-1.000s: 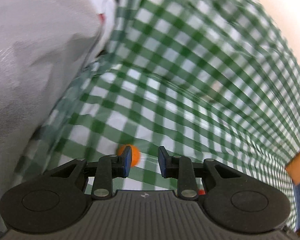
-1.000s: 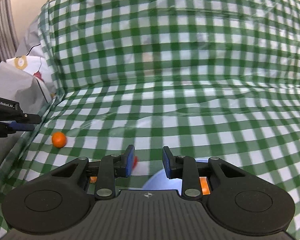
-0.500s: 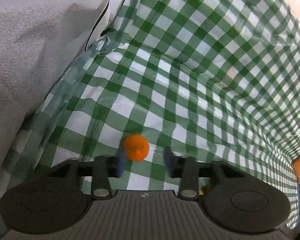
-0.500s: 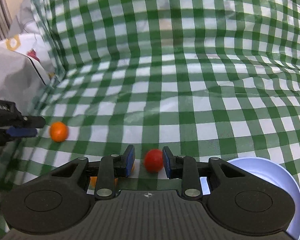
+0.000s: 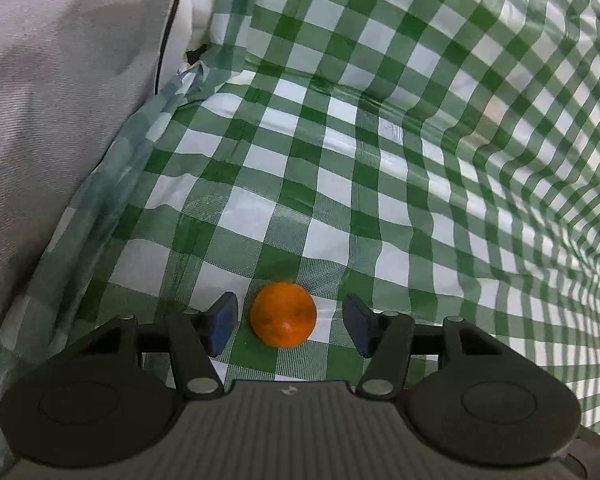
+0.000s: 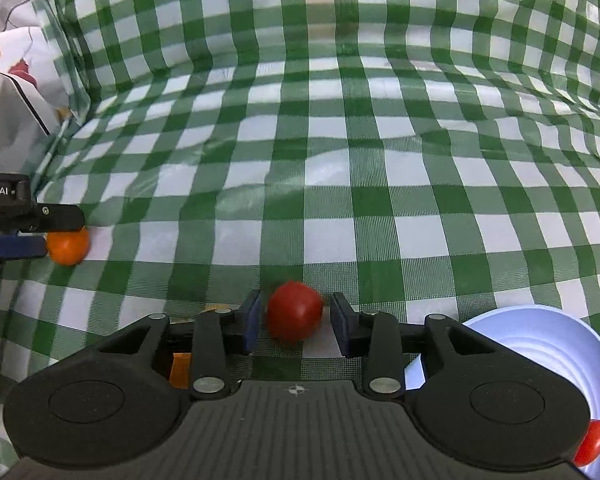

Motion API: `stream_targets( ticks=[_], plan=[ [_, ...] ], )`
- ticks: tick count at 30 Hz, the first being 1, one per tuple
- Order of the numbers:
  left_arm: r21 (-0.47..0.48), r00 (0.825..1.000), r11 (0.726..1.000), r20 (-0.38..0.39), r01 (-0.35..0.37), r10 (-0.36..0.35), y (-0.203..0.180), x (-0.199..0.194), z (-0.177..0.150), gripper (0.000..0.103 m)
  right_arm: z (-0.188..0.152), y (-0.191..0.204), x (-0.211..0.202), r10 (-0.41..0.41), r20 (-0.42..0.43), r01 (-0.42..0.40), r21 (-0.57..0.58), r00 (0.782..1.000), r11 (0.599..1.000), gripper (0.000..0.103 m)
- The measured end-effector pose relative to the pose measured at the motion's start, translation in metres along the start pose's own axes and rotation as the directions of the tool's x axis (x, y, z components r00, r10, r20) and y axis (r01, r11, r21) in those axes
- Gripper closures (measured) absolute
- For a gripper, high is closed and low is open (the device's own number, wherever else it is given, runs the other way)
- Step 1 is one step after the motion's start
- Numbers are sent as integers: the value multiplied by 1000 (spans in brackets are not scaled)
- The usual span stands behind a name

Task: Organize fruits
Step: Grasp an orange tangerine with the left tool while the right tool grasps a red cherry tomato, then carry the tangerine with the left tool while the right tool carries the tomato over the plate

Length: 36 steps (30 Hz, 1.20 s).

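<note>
Fruit sits between the fingers of both your grippers at once, so you are at the pick-up step on 2 fronts. Your left gripper (image 5: pixel 288 326) is spread wide with the orange fruit (image 5: pixel 283 315) resting on the checked cloth (image 5: pixel 380 160) between its pads; there is a clear gap on each side, wider toward the right pad. Your right gripper (image 6: pixel 296 326) is also apart, straddling the red fruit (image 6: pixel 295 311), which lies close to the left pad with a little more room at the right one. Neither fruit looks clamped yet.

Just to the right of your right gripper, near its body, stands the pale blue bowl (image 6: pixel 540 344), with another red fruit (image 6: pixel 590 442) already lying at its low edge. That bowl seems the likely home for the red one. Where the orange fruit belongs I cannot tell from these views; an orange patch under your right gripper's left finger is too hidden to name.

Next, close each gripper gently and evenly. Both fruits are round and will likely roll off a single-sided push, so centre them first, especially on the left. Squeeze only enough to hold, then lift straight up off the cloth.
</note>
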<state>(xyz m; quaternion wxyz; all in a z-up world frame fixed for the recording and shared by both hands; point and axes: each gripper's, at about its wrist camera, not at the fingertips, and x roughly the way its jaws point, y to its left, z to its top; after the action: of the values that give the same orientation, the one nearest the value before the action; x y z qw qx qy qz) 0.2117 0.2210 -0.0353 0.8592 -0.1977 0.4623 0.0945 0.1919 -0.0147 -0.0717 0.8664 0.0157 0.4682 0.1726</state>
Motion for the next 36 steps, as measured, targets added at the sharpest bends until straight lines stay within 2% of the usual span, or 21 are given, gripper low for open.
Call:
stream_targets(
  ticks=[2,4,6,10,13,17,26,36],
  plan=[
    [9,1000,1000,-4,-9,9,-3,3,-2,41,0,2,0,-4,5,4,-19,1000,1000,66],
    [26,1000,999,-11,-19,19,-6,6,-4,52,-1,3,0,-9,10,9,-35,1000,999,72],
    [53,999,998,-15,-38,39,-10,8,-5,63,-1,2,-1,-4,15,4,-27,1000,1000,72],
    [66,1000,998,-14,-12,13,-12,5,-6,63,-1,-1,-10,13,45,-13,-4,999,1000,72],
    [87,1000,996,17,-24,22,-17,-2,-8,64,-1,-2,-21,28,78,-28,-1,997,1000,72],
    [86,999,996,45,-1,-2,-21,-16,-10,64,-2,-4,-37,47,125,-47,-1,991,999,72],
    [133,994,991,106,16,-30,-31,-54,-31,64,-10,-20,-88,71,263,-63,-40,962,997,72],
    [231,985,973,169,5,-46,-47,-102,-71,64,-34,-55,-147,59,307,-62,0,950,998,72]
  ],
)
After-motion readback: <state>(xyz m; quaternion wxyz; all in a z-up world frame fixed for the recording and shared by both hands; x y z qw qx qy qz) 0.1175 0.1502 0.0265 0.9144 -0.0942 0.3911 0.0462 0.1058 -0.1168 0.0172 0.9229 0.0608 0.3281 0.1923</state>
